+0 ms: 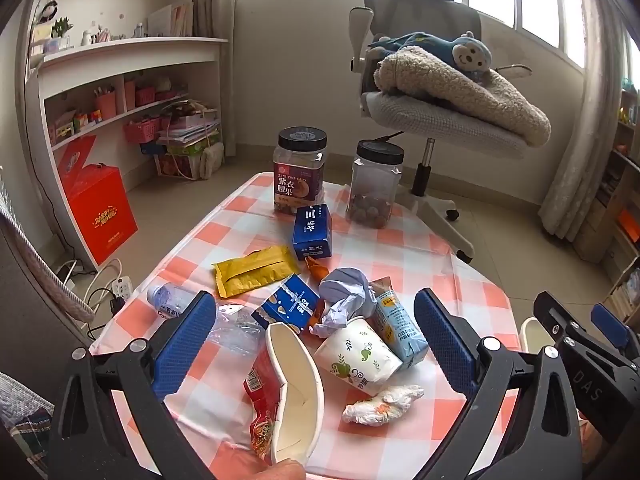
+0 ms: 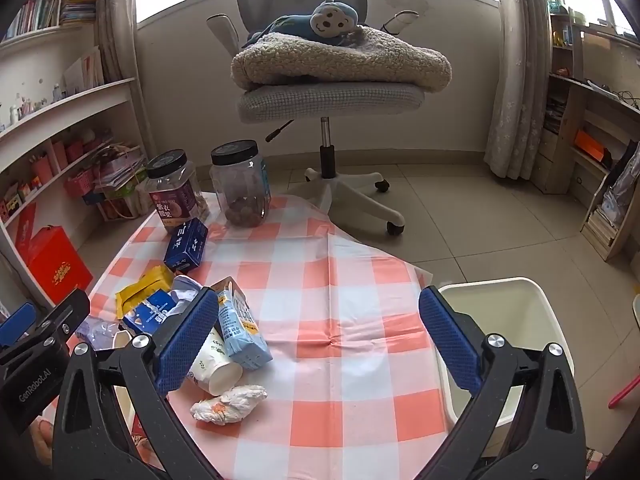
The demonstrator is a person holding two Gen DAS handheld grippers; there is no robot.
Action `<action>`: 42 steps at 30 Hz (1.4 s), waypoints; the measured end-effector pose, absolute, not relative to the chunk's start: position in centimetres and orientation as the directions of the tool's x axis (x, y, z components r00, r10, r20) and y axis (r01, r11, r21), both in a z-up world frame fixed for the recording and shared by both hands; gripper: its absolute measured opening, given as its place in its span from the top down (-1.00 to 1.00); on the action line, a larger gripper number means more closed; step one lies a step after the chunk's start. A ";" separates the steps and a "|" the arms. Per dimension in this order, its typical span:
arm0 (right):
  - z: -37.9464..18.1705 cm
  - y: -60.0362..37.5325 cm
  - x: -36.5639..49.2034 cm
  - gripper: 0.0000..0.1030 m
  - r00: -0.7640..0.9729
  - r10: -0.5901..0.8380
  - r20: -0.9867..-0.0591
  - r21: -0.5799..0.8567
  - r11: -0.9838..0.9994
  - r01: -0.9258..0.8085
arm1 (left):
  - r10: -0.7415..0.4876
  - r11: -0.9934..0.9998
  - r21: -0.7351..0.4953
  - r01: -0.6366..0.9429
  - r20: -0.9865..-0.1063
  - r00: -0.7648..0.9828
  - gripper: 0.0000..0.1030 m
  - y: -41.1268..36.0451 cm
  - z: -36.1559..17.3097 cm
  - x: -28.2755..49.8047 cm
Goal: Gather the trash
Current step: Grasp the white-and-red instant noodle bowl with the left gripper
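Note:
Trash lies in a heap on the checked tablecloth (image 1: 400,264): a flattened white paper cup (image 1: 298,392) over a red wrapper (image 1: 262,396), a patterned paper cup (image 1: 360,356) on its side, a crumpled tissue (image 1: 382,404), a light blue drink carton (image 1: 398,326), grey crumpled paper (image 1: 346,292), a blue packet (image 1: 288,306), a yellow wrapper (image 1: 256,270) and a crushed clear bottle (image 1: 172,300). My left gripper (image 1: 316,344) hovers open above the heap, holding nothing. My right gripper (image 2: 320,340) is open over bare cloth, with the carton (image 2: 240,328) and tissue (image 2: 228,400) at its left finger.
Two black-lidded jars (image 1: 300,172) (image 1: 374,184) and a dark blue box (image 1: 312,230) stand at the table's far end. A white bin (image 2: 500,320) sits beside the table's right edge. A grey office chair (image 2: 328,96) with a blanket stands beyond. Shelves line the left wall.

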State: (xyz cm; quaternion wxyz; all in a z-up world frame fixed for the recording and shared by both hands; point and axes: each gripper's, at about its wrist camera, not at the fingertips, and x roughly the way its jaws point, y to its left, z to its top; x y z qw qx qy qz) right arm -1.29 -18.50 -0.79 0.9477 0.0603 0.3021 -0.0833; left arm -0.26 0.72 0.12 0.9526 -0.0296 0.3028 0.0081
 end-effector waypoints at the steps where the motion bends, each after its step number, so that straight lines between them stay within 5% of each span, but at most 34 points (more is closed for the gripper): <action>1: -0.9 -18.4 -1.3 -0.87 0.803 -0.125 -0.583 0.063 0.978 0.198 | -0.002 0.998 -0.052 -0.035 -0.577 0.817 -0.87 1.0 0.0 -0.2; 42: -1.2 -18.1 -1.2 -0.87 0.799 -0.114 -0.590 0.062 0.981 0.185 | 0.019 0.996 -0.055 -0.065 -0.602 0.798 -0.87 1.6 -1.3 -0.6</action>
